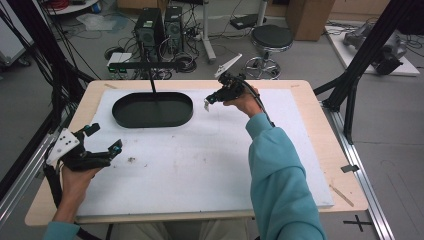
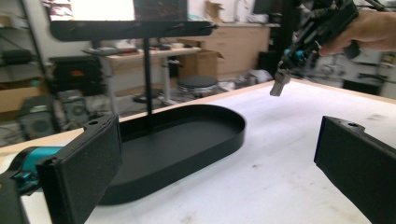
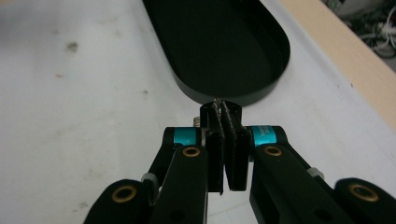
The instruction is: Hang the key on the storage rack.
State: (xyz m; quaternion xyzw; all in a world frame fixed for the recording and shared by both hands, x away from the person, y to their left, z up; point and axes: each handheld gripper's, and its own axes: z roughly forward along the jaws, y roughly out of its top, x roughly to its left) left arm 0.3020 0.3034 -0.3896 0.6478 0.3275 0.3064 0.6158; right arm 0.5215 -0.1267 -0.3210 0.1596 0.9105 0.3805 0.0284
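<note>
A black oval tray lies at the back left of the white mat. From it rises a thin black post with a crossbar on top. My right gripper hangs above the mat just right of the tray, shut on a small silvery piece. Its jaws are pressed together in the right gripper view, with the tray's rounded end right beyond them. My left gripper rests at the mat's front left, open and holding nothing. Between its wide-apart jaws the tray and crossbar show.
The wooden table's edge runs around the mat. A few dark specks mark the mat near the left gripper. Behind the table stand a stool, computer towers and cables on the floor.
</note>
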